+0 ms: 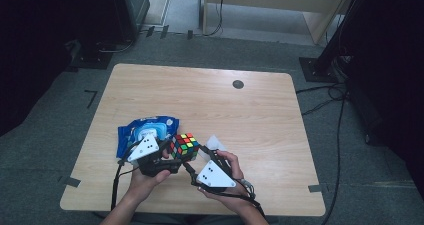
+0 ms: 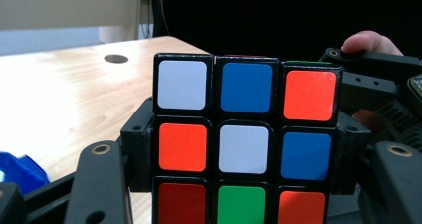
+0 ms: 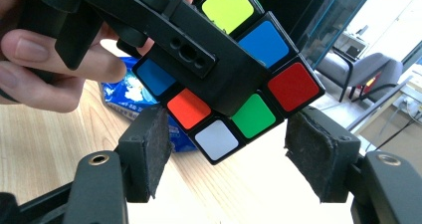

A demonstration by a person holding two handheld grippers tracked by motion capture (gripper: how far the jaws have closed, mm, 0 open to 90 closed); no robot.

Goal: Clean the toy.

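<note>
Desk (image 1: 240, 115): light wood-grain top, rounded corners, sitting on grey carpet, with a small round dark grommet (image 1: 238, 84) lying flat toward its far edge, right of middle.

Wipes pack (image 1: 145, 132): blue soft plastic pouch, crinkly and glossy, with a paler lid patch on top, lying flat near the desk's near-left part, just beside the left hand. A white flat scrap (image 1: 215, 142), looking like paper or tissue, is lying just right of the cube toward the near edge.

Puzzle cube (image 1: 183, 146): black plastic body, glossy square stickers in a three-by-three grid, being held off the desktop above the near edge, a little left of middle. In the left gripper view the face is showing white, blue and orange across the top row, orange, white and blue across the middle row.

Left gripper (image 1: 167, 154): black hard plastic frame with a grey three-cornered plate on top, gripped by the person's left hand (image 1: 145, 177). Its jaws are clamping the cube from both sides, pads pressing on its side faces.

Right gripper (image 1: 192, 171): same build, in the right hand (image 1: 230, 177). Its jaws are standing apart, released. The rough dark foam-like pads (image 3: 157, 149) are flanking the cube's lower corner without touching it, a gap showing on each side in the right gripper view.
</note>
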